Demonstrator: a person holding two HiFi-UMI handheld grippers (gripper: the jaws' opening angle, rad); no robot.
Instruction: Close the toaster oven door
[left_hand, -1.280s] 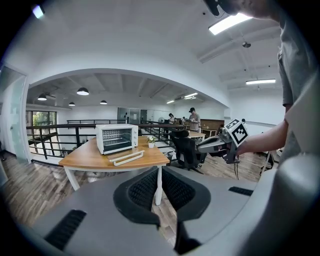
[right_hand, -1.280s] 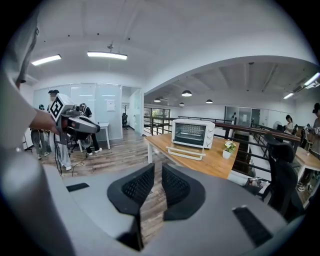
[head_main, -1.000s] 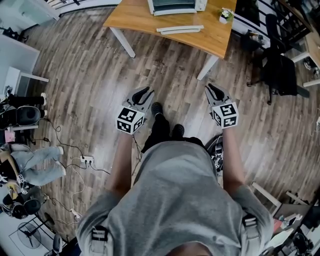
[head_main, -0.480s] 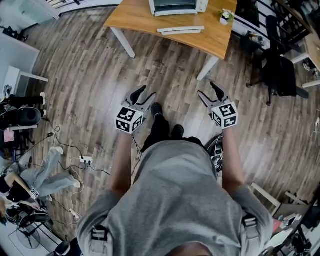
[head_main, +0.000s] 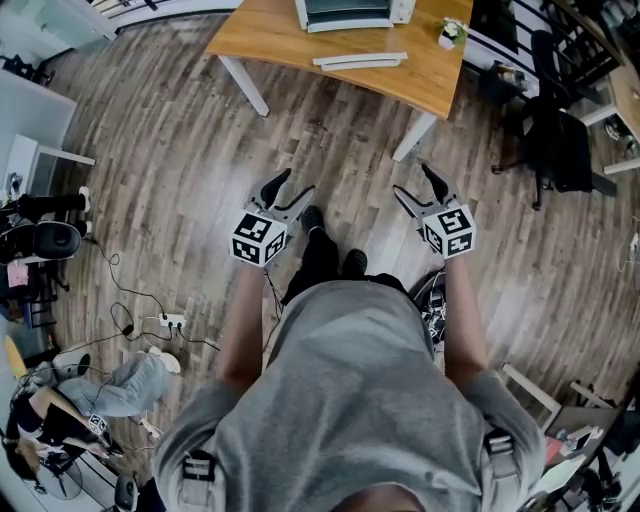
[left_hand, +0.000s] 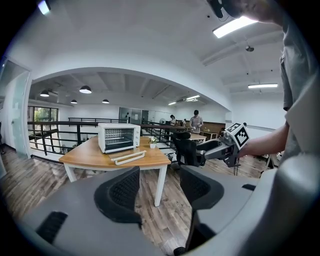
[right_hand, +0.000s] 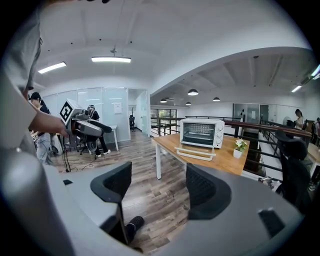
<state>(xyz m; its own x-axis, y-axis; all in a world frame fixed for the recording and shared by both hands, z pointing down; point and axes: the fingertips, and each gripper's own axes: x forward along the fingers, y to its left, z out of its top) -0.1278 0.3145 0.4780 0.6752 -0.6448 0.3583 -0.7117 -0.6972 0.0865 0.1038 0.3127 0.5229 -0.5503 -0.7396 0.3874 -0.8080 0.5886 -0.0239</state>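
A white toaster oven (head_main: 350, 12) stands on a wooden table (head_main: 270, 40) at the far end of the room, its door (head_main: 360, 60) folded down flat in front of it. In the gripper views the oven (left_hand: 119, 137) (right_hand: 202, 133) shows its open door (left_hand: 127, 157) (right_hand: 195, 152) resting on the tabletop. My left gripper (head_main: 295, 183) and right gripper (head_main: 411, 179) hover over the floor, well short of the table. Both have just been opening, and nothing is between their jaws. Each gripper's own view shows empty pads, left (left_hand: 160, 185) and right (right_hand: 159, 182).
A small potted plant (head_main: 452, 30) sits on the table right of the oven. A black office chair (head_main: 555, 140) stands at the right. Cables and a power strip (head_main: 172, 322) lie on the floor at left, near a seated person (head_main: 90, 400).
Both grippers' jaws went from nearly shut to wide open, with nothing in them. The hands stayed in place. The person at the lower left shifted on the floor.
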